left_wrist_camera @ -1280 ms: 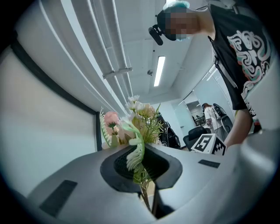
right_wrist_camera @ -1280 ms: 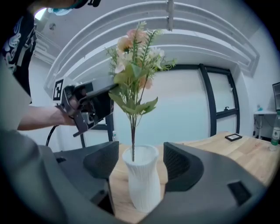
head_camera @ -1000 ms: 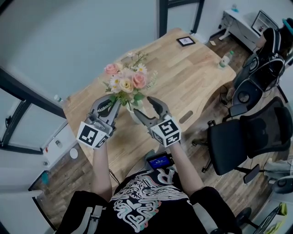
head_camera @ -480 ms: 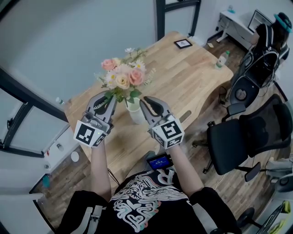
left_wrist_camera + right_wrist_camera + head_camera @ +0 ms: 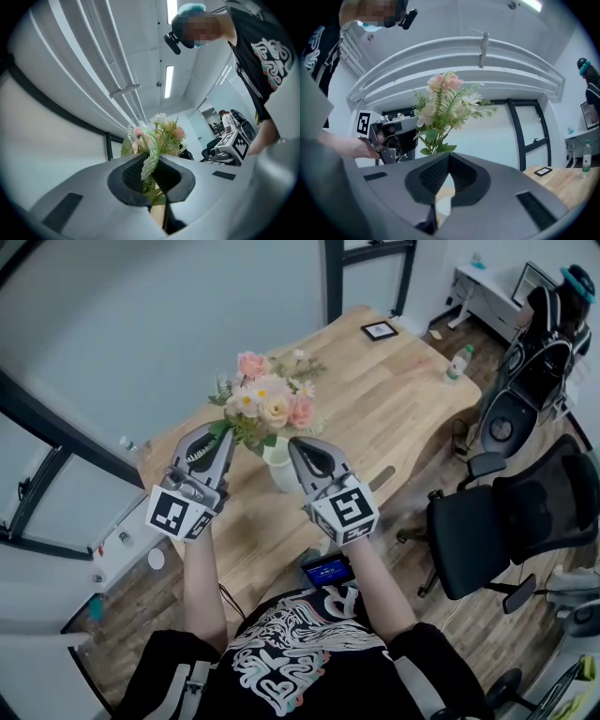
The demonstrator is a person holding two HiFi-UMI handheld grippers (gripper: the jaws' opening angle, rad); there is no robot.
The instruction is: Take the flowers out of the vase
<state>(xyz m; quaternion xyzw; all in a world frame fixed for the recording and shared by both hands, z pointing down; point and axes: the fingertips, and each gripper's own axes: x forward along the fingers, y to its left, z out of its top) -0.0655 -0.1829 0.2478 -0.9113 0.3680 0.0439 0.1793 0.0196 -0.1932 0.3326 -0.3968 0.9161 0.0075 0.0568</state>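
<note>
The flowers [image 5: 269, 407] are clamped by the stems in the left gripper [image 5: 221, 430], just above the vase [image 5: 279, 471], which is stood by the table's [image 5: 394, 399] near edge. The right gripper [image 5: 300, 446] is closed beside the vase's mouth, seemingly on nothing.

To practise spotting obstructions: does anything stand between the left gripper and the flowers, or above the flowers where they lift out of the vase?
Nothing visible does. The left gripper is shut on the stems of the flowers, and only open air lies above the blooms. The right gripper is beside the vase, not over it.
</note>
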